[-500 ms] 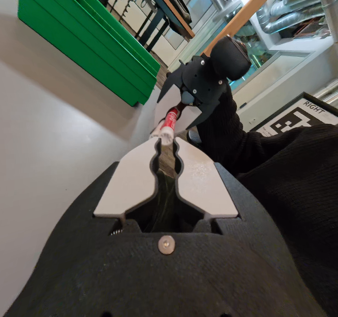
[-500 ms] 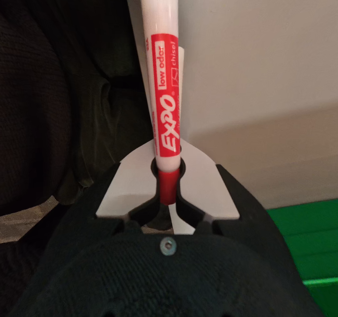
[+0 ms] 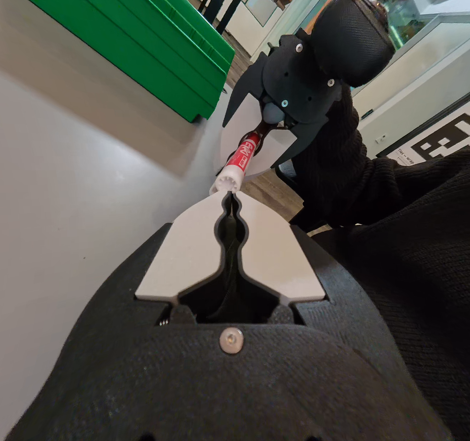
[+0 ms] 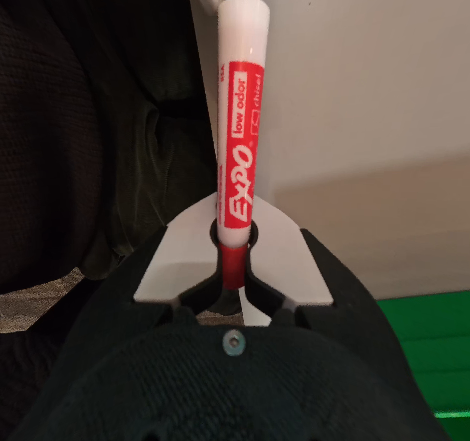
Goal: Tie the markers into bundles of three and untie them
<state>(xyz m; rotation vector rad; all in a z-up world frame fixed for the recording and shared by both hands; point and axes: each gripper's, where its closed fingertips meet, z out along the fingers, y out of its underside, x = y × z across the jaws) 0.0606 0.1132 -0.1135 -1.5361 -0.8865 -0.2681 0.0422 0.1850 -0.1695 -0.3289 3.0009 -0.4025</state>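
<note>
A green bin [image 3: 142, 34] fills the upper left of the left wrist frame on a pale tabletop [image 3: 63, 174]. At centre, the left gripper [image 3: 232, 195], fingers nearly touching and empty, meets the marker [image 3: 239, 159] end-on. Upper right, the right gripper [image 4: 232, 228] is clamped around the marker's red cap end; a dark sleeve [image 3: 381, 200] lies at far right.

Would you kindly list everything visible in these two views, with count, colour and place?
marker: one, white barrel with red label and red end, clamped in the right hand-held gripper.
bin: one, green, on the table, far side.
table: one, pale grey, under both grippers.
printed marker board: one, black and white, right edge.
sleeve: black knit, right side.
right hand-held gripper: shut on marker.
left hand-held gripper: shut, empty, tips at the marker's white end.
</note>
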